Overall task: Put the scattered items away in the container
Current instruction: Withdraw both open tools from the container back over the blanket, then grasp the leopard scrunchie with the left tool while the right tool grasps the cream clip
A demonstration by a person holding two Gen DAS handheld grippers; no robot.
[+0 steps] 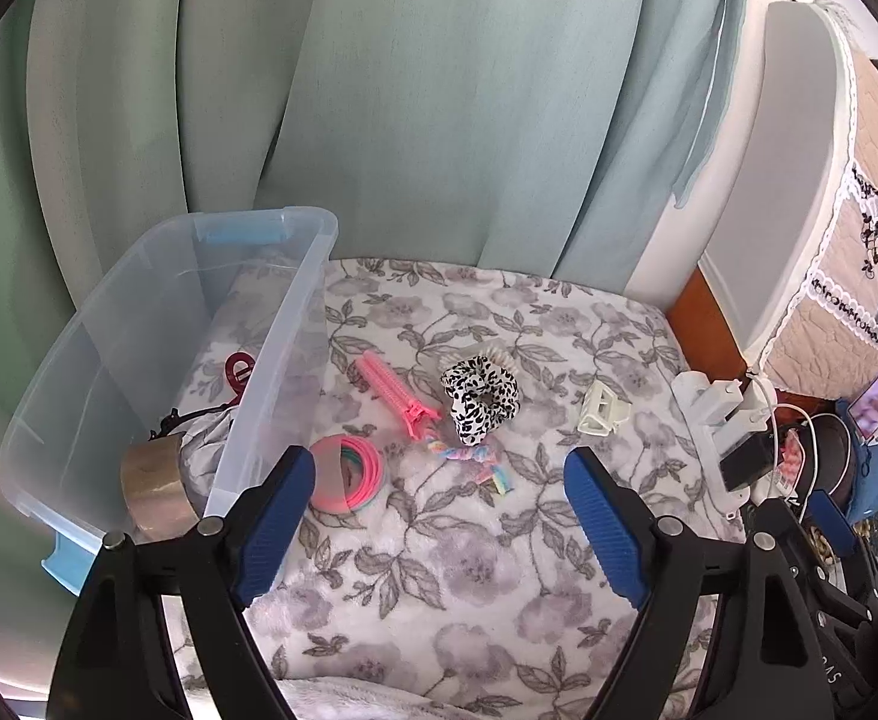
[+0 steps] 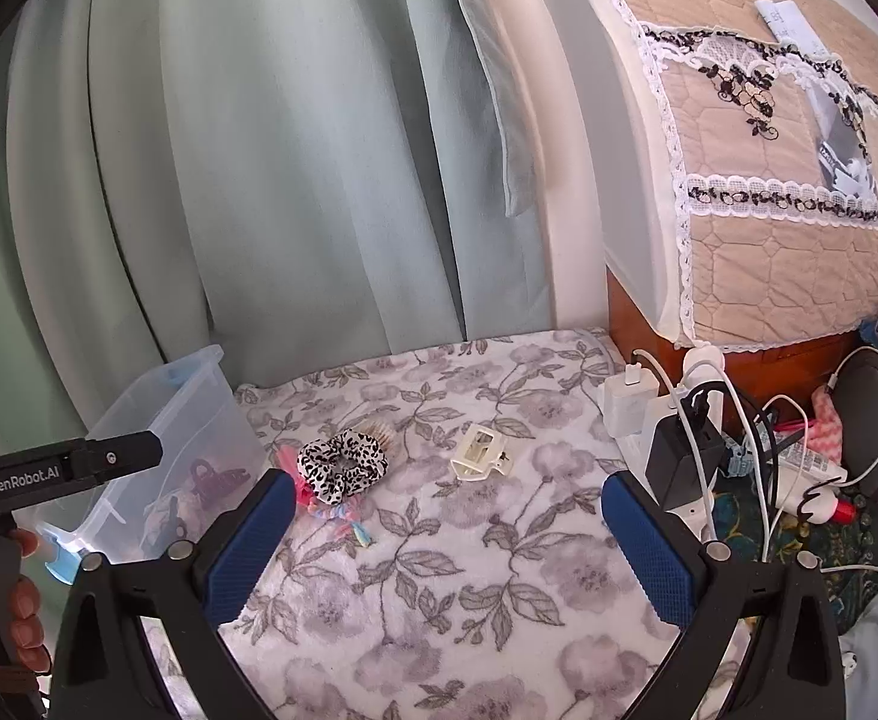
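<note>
While half-filled already, clear plastic bin (image 1: pixel 156 324) sits at left of floral blanket (image 1: pixel 439 570), holding a dark red claw clip (image 1: pixel 239 367) and tape roll (image 1: pixel 153 489); still outside: leopard scrunchie (image 1: pixel 479 396), pink comb clip (image 1: pixel 393 387), stacked hair ties (image 1: pixel 348 473), cream claw clip (image 1: pixel 599 411), all lying apart. Left gripper (image 1: pixel 439 516) spread wide, empty; right gripper (image 2: pixel 448 534) likewise, gripping nothing. Risks: pinching plush blanket along with thin ties; scattering the stack; snagging charger cables (image 2: pixel 757 438) near the right edge.
</note>
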